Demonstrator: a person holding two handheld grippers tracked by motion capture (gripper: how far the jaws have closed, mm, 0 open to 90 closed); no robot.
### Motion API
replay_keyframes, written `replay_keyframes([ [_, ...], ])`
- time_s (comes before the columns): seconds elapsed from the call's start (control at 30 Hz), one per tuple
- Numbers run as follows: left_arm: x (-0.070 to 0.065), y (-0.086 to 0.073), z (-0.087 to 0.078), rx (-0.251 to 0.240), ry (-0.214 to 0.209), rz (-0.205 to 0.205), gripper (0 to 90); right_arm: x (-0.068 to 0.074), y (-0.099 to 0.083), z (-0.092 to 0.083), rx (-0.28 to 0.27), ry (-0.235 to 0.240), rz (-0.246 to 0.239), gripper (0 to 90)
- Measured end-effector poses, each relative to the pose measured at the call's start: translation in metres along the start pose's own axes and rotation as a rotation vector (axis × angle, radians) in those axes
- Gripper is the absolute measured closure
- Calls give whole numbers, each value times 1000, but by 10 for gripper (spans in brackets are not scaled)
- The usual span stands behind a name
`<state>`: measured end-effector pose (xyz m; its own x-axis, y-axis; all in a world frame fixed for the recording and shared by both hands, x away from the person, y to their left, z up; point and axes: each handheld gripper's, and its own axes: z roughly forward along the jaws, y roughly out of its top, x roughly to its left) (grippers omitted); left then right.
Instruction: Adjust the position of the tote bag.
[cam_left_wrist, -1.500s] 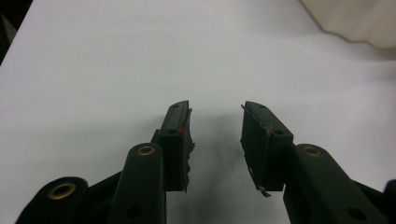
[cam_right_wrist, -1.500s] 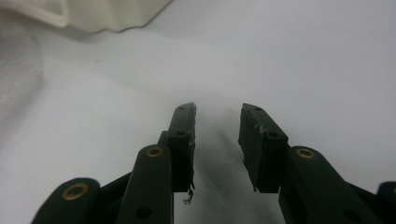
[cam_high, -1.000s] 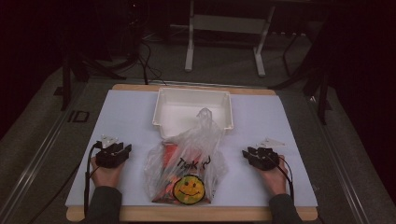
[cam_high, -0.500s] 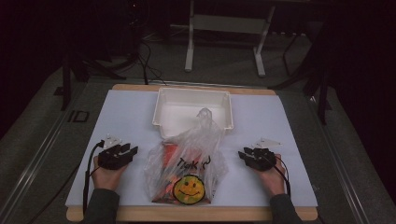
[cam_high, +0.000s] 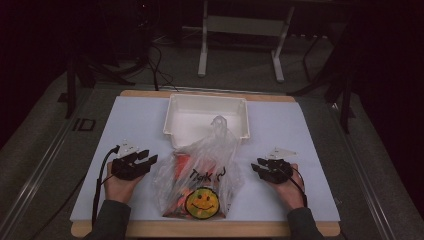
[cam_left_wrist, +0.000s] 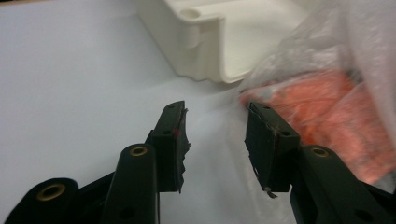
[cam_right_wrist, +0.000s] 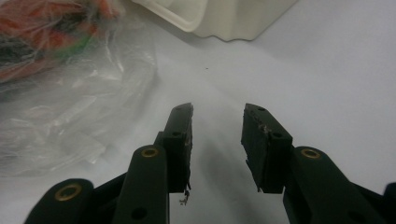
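Observation:
A clear plastic bag (cam_high: 200, 172) with a yellow smiley face and orange contents lies at the middle front of the table. Behind it stands a white tray (cam_high: 175, 120). My left gripper (cam_high: 149, 160) hovers just left of the bag, open. Its jaws have just been opening and nothing is between them. In the left gripper view the left gripper (cam_left_wrist: 215, 109) points past the bag (cam_left_wrist: 336, 107) toward the tray (cam_left_wrist: 224, 42). My right gripper (cam_high: 258, 167) sits right of the bag, open and empty. In the right gripper view the right gripper (cam_right_wrist: 218, 109) has the bag (cam_right_wrist: 56, 93) on its left.
The white table sheet (cam_high: 320, 140) lies on a wooden board whose front edge (cam_high: 210, 229) runs just in front of the hands. Bare sheet stretches to both sides of the tray. Dark floor, cables and stand legs (cam_high: 202, 45) lie beyond the table.
The left gripper has lifted and moved right toward the bag, its jaws wider. The right gripper has shifted only slightly toward the bag.

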<state>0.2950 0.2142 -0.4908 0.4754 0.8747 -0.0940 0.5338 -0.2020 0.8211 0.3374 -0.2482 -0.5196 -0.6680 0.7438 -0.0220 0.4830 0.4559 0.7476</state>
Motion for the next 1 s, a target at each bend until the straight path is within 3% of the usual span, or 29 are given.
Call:
replay_keyframes([
  [0.6,-29,22,-5,-27,-118,58,545,13,12,-3,-9,20,-41,577],
  [1.0,-47,32,-3,-19,-168,100,534,20,17,-4,-8,33,-52,541],
])
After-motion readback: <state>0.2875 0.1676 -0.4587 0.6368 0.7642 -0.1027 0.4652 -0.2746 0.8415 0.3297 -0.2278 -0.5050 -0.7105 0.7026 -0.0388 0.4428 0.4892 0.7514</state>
